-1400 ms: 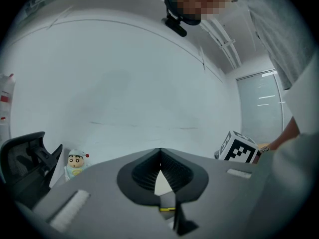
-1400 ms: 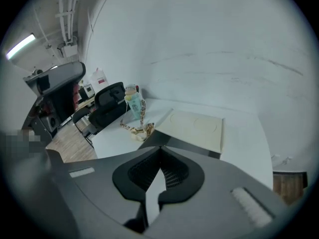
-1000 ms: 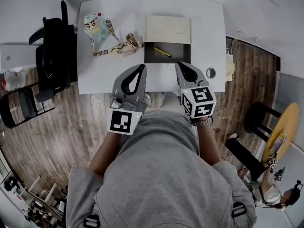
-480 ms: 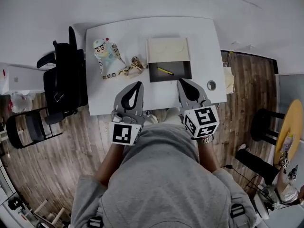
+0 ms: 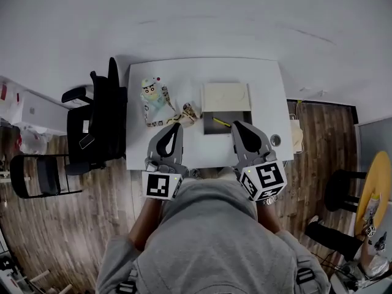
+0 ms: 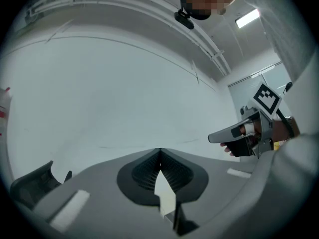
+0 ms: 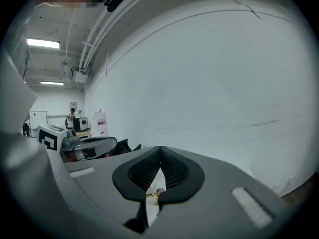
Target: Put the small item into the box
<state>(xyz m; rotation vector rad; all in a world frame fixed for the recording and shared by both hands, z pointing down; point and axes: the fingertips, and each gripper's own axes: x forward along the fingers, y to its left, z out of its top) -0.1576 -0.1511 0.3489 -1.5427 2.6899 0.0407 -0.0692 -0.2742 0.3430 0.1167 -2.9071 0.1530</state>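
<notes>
- A person in a grey sweatshirt (image 5: pixel 205 237) stands on the near side of the box, seen from above, with a gripper in each hand.
- The left gripper (image 5: pixel 176 126) is near the box's left corner, raised off the table. Its jaws are clenched tip to tip with nothing between them.
- The right gripper (image 5: pixel 236 125) is near the box's right corner, also raised. Its jaws are pressed together and hold nothing.
- Both grippers point over the box toward a bare pale wall (image 6: pixel 109 83).
- The box (image 5: pixel 240 119) sits on a white table (image 5: pixel 263 90), open, with a dark inside.
- The small yellow item (image 5: pixel 221 122) lies slantwise inside the box, touched by neither gripper.
- The box's pale lid (image 5: pixel 226 97) stands open at its far side.
- Left of the box lie a patterned strap (image 5: pixel 177 116) and, further left, a cartoon figure (image 5: pixel 153 94).
- Right of the box, on the table, is a small round object (image 5: pixel 274 141).
- Well left of the box, past the table's edge, stands a black chair (image 5: pixel 98 127).
</notes>
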